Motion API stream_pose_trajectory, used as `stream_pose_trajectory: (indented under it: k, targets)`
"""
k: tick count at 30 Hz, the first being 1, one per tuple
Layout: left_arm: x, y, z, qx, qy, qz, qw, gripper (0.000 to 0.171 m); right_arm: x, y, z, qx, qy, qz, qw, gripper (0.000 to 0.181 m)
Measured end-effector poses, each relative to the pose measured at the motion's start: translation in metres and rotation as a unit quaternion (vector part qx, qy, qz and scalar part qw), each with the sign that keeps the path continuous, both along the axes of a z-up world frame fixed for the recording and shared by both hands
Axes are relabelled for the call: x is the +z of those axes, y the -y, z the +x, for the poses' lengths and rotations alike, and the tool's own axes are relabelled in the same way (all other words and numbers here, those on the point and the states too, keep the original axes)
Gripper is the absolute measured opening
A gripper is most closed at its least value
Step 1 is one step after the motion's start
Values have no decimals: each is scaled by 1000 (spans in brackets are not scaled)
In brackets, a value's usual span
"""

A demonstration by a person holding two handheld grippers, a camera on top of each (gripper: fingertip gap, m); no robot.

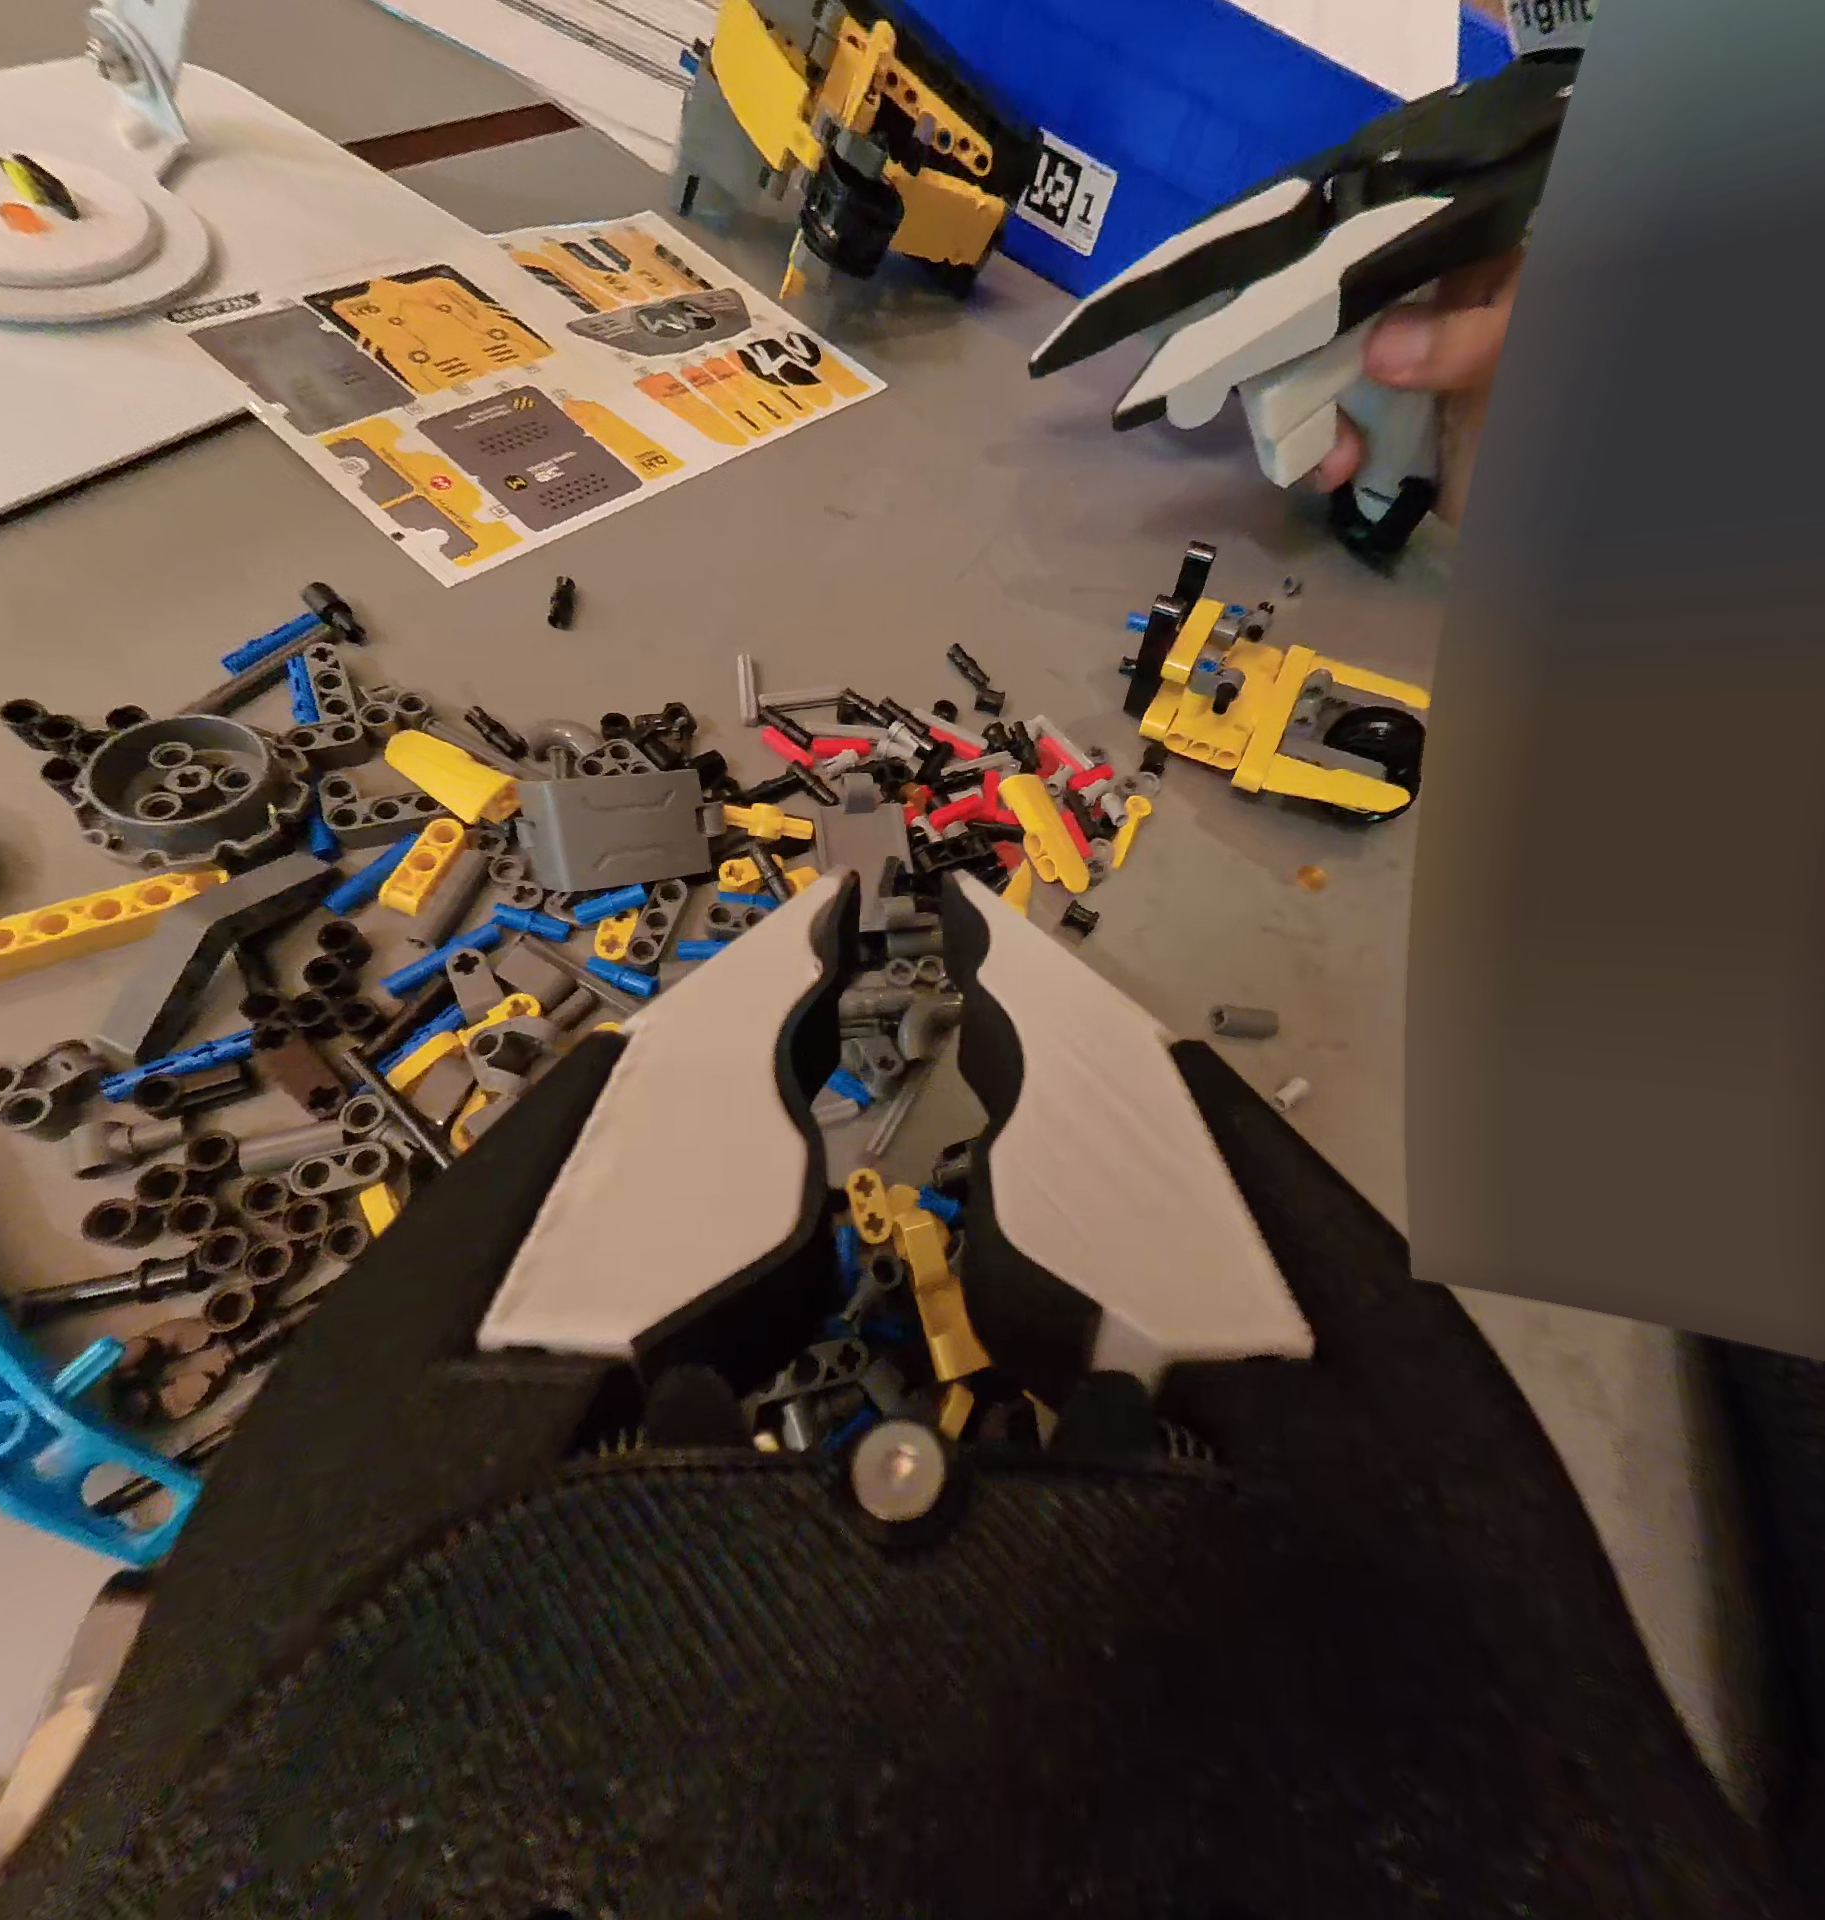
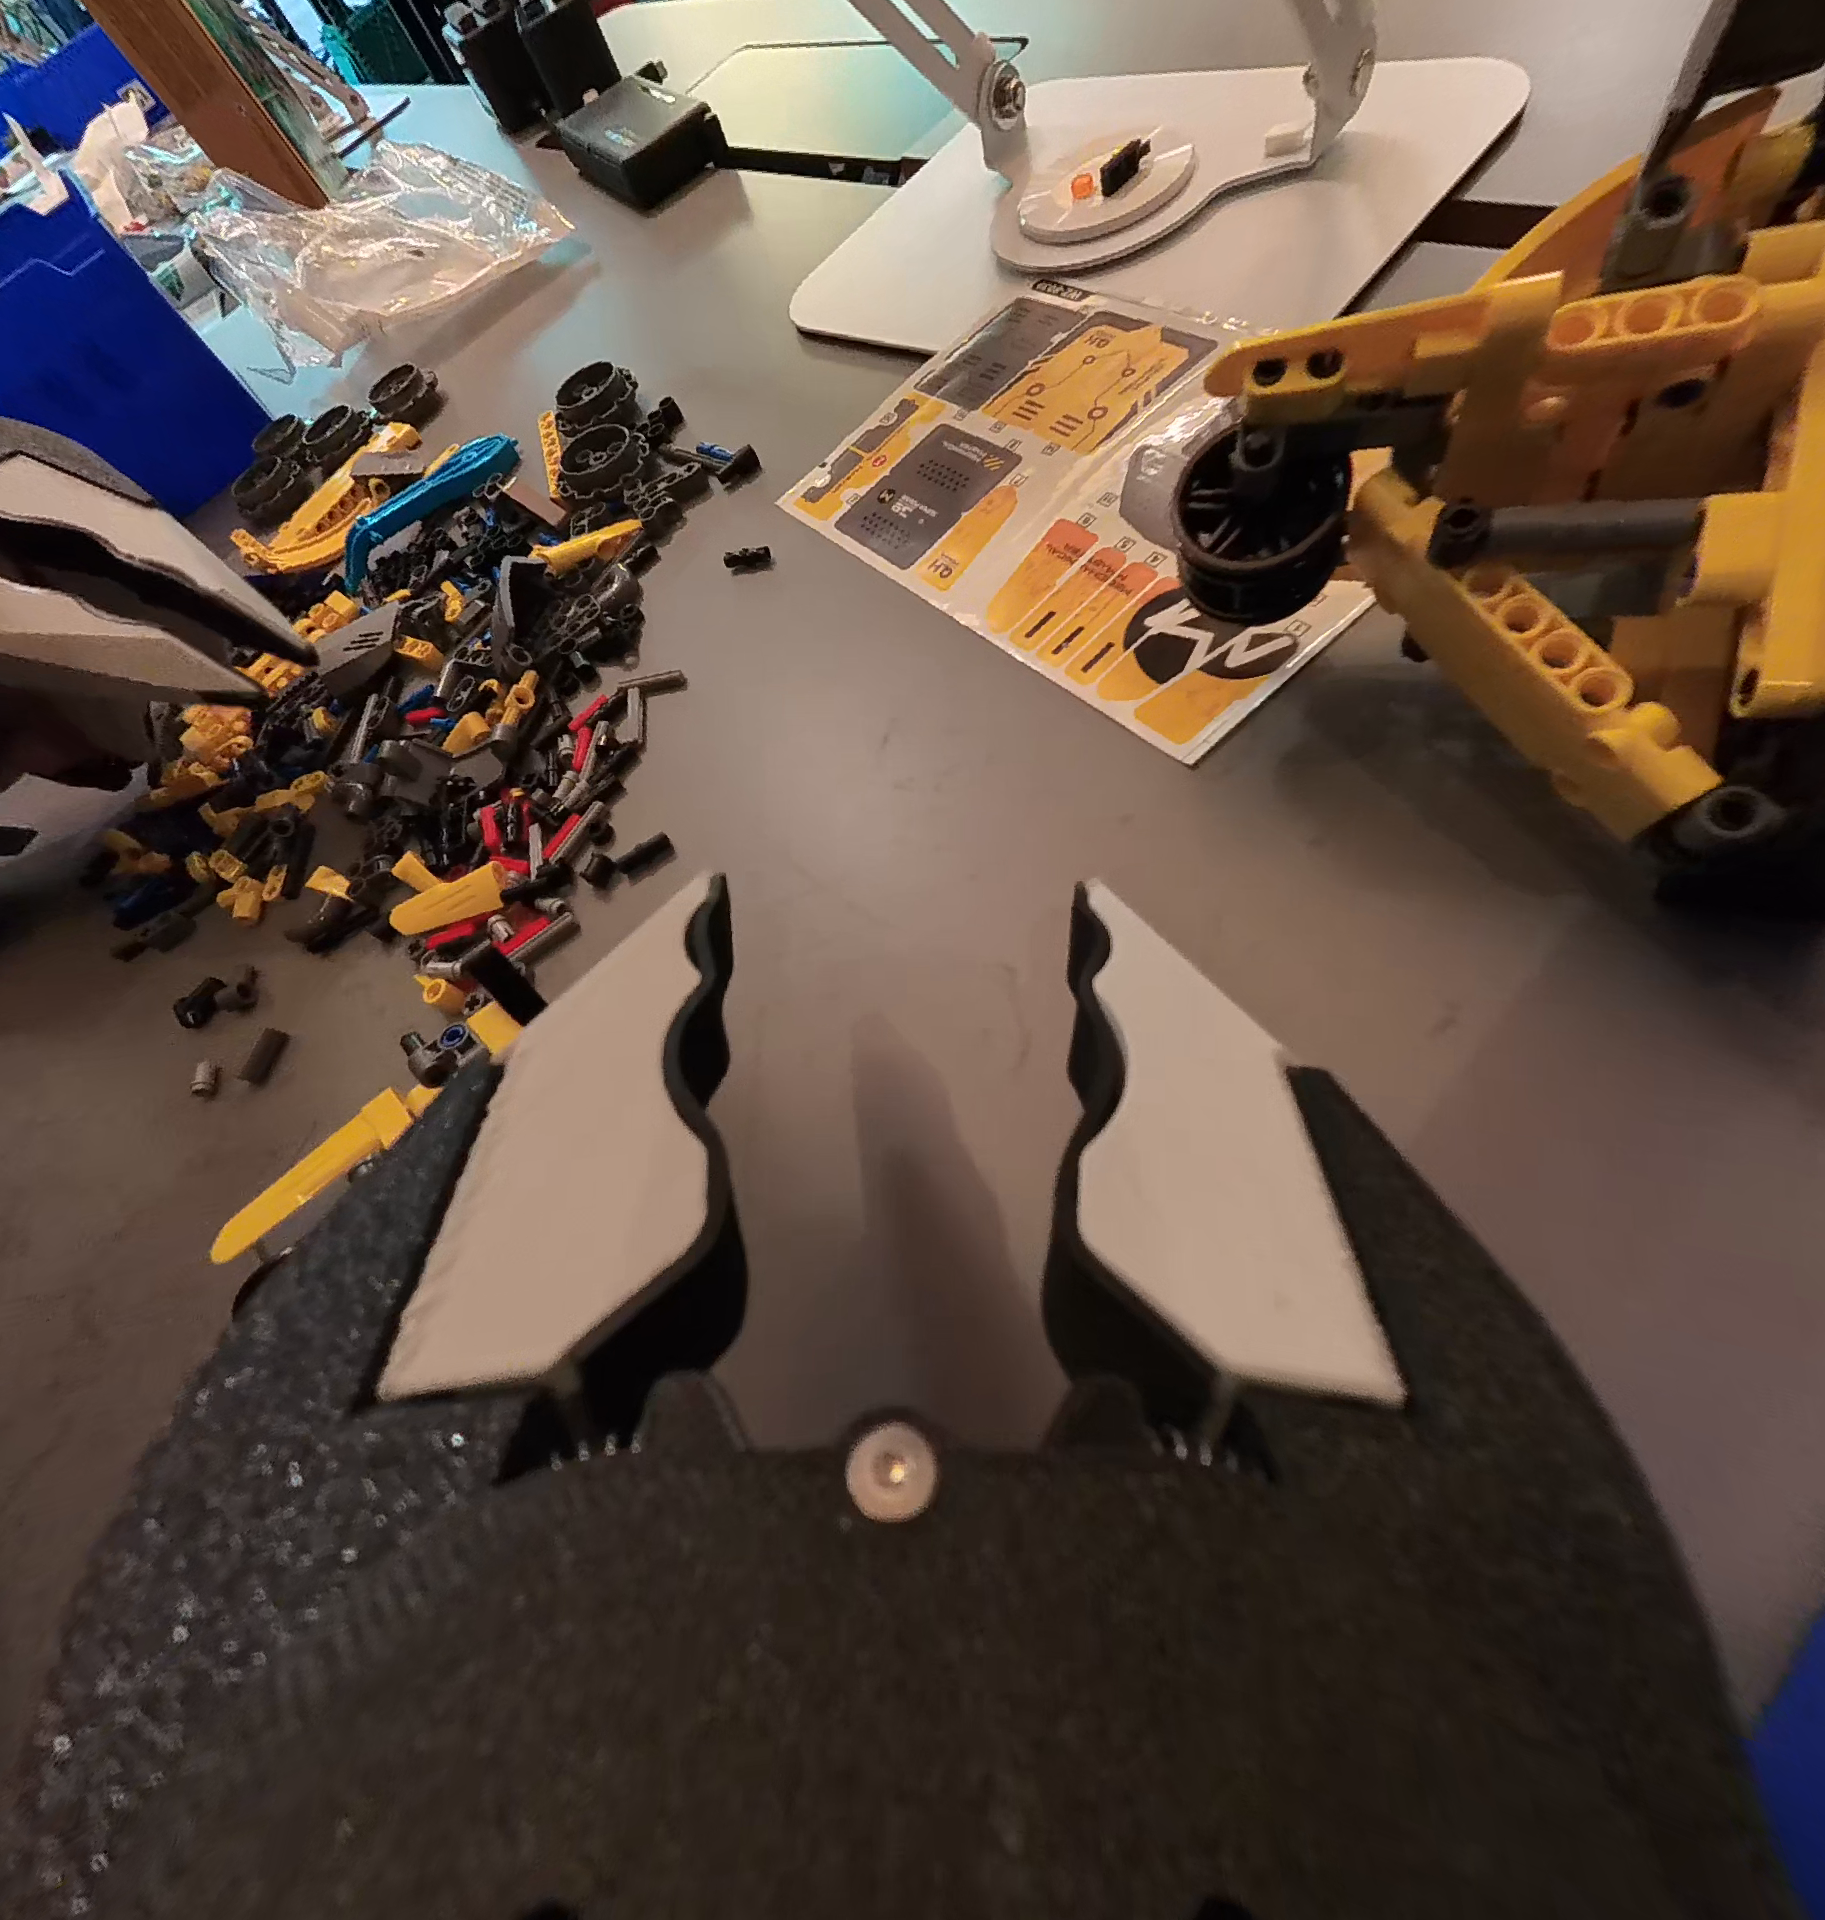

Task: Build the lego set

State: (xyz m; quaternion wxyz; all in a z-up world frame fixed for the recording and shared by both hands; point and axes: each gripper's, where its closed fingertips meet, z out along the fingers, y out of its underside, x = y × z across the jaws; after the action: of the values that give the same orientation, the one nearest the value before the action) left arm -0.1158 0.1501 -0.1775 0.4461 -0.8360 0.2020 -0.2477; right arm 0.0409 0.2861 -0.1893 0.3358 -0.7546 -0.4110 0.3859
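Observation:
My left gripper (image 1: 900,883) hangs over a pile of small plastic building pieces (image 1: 575,883), its jaws nearly together. A small grey panel piece (image 1: 864,831) sits right at the tips; I cannot tell whether it is gripped. In the right wrist view the left gripper (image 2: 290,675) touches the pile (image 2: 451,675) at a grey wedge piece (image 2: 359,644). My right gripper (image 2: 897,904) is open and empty above bare grey table, to the right of the pile. It also shows in the left wrist view (image 1: 1079,393), held by a hand.
A yellow and black model vehicle (image 2: 1614,520) (image 1: 866,135) stands beside a sticker sheet (image 2: 1043,520) (image 1: 534,384). A small yellow subassembly with a black wheel (image 1: 1272,717) lies right of the pile. A blue bin (image 1: 1199,114), a white stand base (image 2: 1147,177) and clear plastic bags (image 2: 388,229) sit farther back. One gripper's finger ends stand about 20 cm off the other's.

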Motion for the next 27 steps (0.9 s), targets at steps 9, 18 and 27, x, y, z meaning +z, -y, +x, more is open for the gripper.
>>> stream_pose_trajectory:
  k: [9, 18, 27]
  targets:
    - [9, -2, -11, 23, -3, 18, 1000, 14, 0, 1, 0, 2, -3, -8, 1000, 65]
    - [23, -6, -41, 81, -18, 51, 995, 19, -4, 5, -3, 9, 15, 5, 1000, 65]
    - [13, 2, -22, 26, -21, 26, 999, 13, -4, 6, -3, 11, 13, 2, 1000, 65]
